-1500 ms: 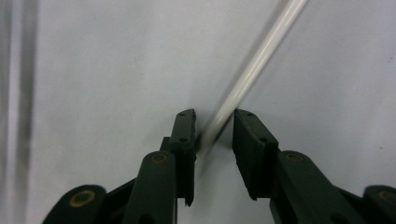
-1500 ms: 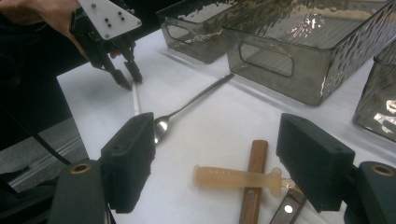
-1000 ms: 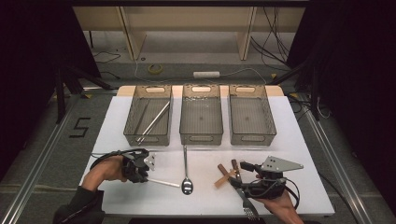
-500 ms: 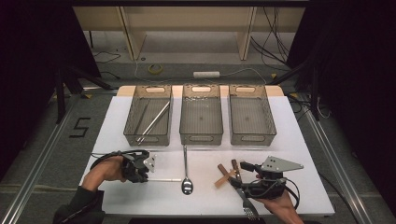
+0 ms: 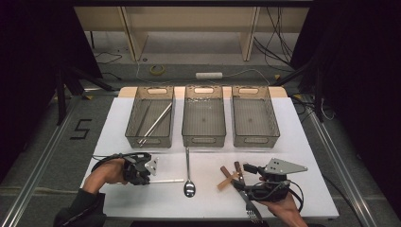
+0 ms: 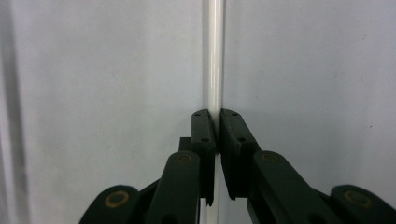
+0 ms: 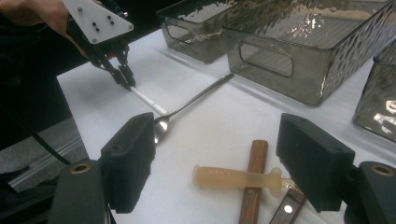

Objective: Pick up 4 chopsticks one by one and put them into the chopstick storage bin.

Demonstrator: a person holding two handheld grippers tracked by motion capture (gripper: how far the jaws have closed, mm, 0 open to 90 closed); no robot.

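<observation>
Two black jaws of the left gripper have just been closing and now clamp the thin white plastic stick, lying at lower left on the white table. Grasping step seems finished; next comes a level lift toward the left smoked plastic bin. Right gripper waits, jaws apart.

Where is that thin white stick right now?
In the high view, the white stick lies on the white table at front left, pinched at one end by the left gripper, its other end near the spoon.
</observation>
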